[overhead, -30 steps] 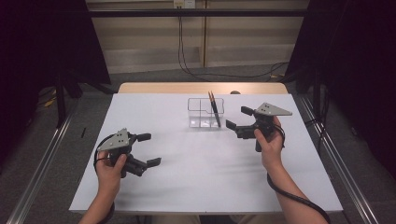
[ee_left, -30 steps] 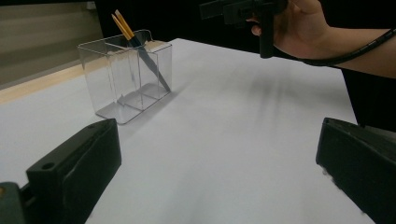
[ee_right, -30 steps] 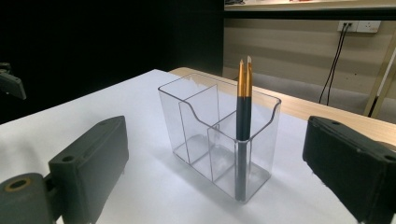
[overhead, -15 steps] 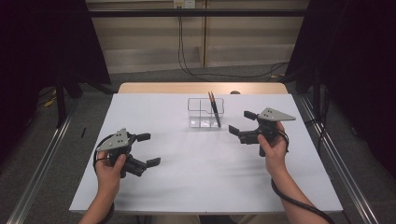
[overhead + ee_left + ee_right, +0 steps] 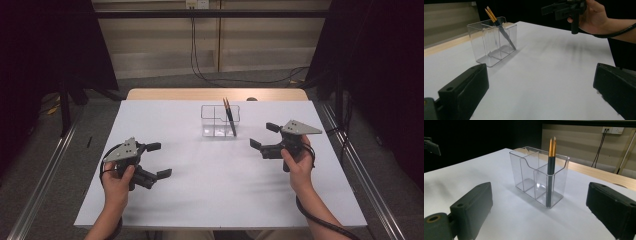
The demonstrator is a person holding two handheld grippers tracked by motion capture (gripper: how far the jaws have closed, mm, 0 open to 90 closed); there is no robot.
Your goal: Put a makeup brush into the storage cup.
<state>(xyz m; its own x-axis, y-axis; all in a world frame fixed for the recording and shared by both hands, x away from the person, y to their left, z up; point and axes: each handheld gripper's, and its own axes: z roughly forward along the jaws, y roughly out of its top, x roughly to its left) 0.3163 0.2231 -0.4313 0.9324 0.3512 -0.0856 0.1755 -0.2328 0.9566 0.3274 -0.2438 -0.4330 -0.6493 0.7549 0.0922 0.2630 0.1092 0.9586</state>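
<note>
Standing near the far edge of the desk (image 5: pixel 165 125), about midway along it, is a clear plastic organizer (image 5: pixel 220 120) with several compartments. Two black pencils (image 5: pixel 229 116) with orange-gold ends lean together in its right-hand compartment as the high view shows it, their tips up and tilted toward the far side. In the right gripper view the pencils (image 5: pixel 551 170) stand almost upright in the nearest corner compartment of the organizer (image 5: pixel 539 175), bottoms on its floor.

The right gripper (image 5: pixel 265 136) is held above the desk toward its right edge, just beside the organizer but not touching it, jaws spread wide and empty (both jaws frame the organizer in its own view). A hand (image 5: pixel 297 162) grips it from below, with a cable trailing off the near edge.

The left gripper (image 5: pixel 159 161) sits low over the desk near the left edge, well apart from the organizer, its jaws likewise parted with nothing between them. In its own view the organizer (image 5: pixel 492 40) lies ahead to the left, and the other gripper (image 5: pixel 564 8) appears farther off.
</note>
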